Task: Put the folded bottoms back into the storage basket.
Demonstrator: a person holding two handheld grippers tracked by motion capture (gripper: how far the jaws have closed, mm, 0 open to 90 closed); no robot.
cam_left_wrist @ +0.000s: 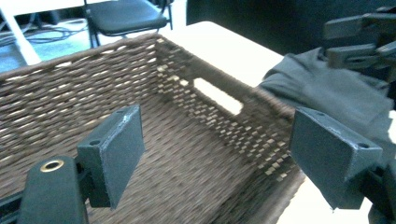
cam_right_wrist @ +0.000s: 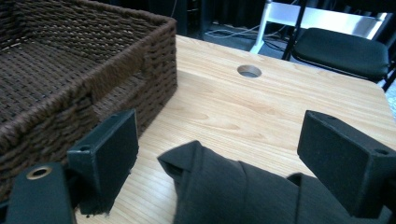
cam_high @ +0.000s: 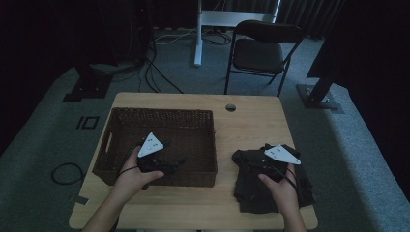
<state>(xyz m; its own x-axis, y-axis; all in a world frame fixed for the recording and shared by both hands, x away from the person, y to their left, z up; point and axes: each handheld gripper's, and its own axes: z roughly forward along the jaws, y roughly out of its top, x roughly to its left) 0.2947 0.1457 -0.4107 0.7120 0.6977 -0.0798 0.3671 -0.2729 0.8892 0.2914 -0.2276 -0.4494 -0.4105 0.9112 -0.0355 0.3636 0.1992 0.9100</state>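
While the dark cloth (cam_high: 270, 181) lies bunched on the bench (cam_high: 241, 125) at near right, just beside the wicker basket (cam_high: 159, 118), the right gripper (cam_right_wrist: 219, 154) is the closer one, directly over it; jaws spread wide, nothing held, a raised fold between them. Left gripper (cam_left_wrist: 224, 154) hangs over the basket's near right part, jaws also released. Cloth's long axis prob. runs near-far, tho dim light makes that hard to judge.
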